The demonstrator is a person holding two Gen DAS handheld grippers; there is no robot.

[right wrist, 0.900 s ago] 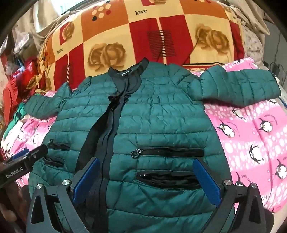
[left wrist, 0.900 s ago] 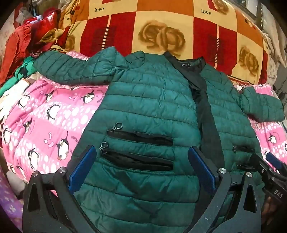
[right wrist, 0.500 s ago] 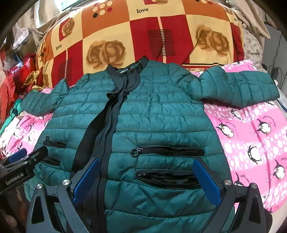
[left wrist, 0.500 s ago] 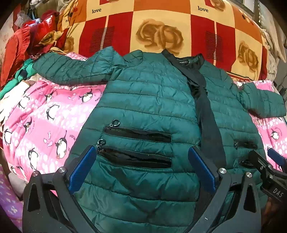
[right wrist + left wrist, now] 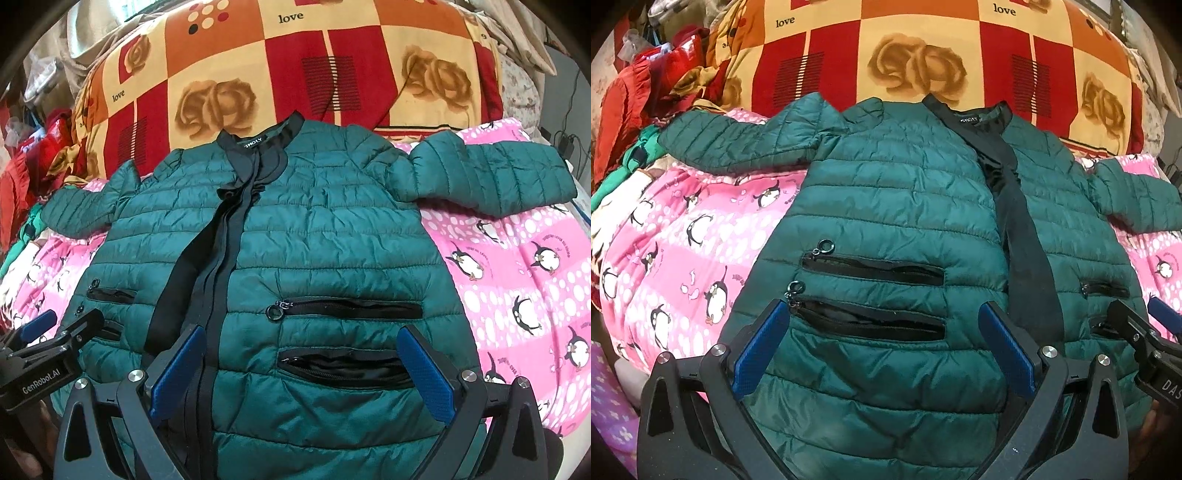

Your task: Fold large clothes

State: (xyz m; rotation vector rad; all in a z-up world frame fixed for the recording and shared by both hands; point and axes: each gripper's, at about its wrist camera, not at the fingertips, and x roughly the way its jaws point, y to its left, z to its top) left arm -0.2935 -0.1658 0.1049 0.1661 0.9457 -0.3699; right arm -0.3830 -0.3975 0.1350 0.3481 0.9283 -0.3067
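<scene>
A dark green quilted jacket [image 5: 897, 206] [image 5: 332, 236] lies spread flat, front up, on a pink penguin blanket [image 5: 676, 243] [image 5: 524, 266]. Both sleeves stretch out sideways, and a black zip placket runs down its middle. My left gripper [image 5: 882, 339] hovers open above the lower left front, over the two black pocket zips. My right gripper [image 5: 303, 365] hovers open above the lower right front, over its two pockets. Nothing sits between either pair of blue pads. Each gripper shows at the edge of the other's view: the right gripper [image 5: 1145, 332] and the left gripper [image 5: 55, 336].
A red, orange and cream checked quilt [image 5: 923, 55] [image 5: 295, 74] with rose prints rises behind the collar. A heap of red and green clothes [image 5: 631, 110] lies at the far left. Cables [image 5: 565, 140] hang at the far right edge.
Both grippers have drifted a little towards the jacket's lower front and slightly left. The jacket lies as before, and both grippers stay open.
</scene>
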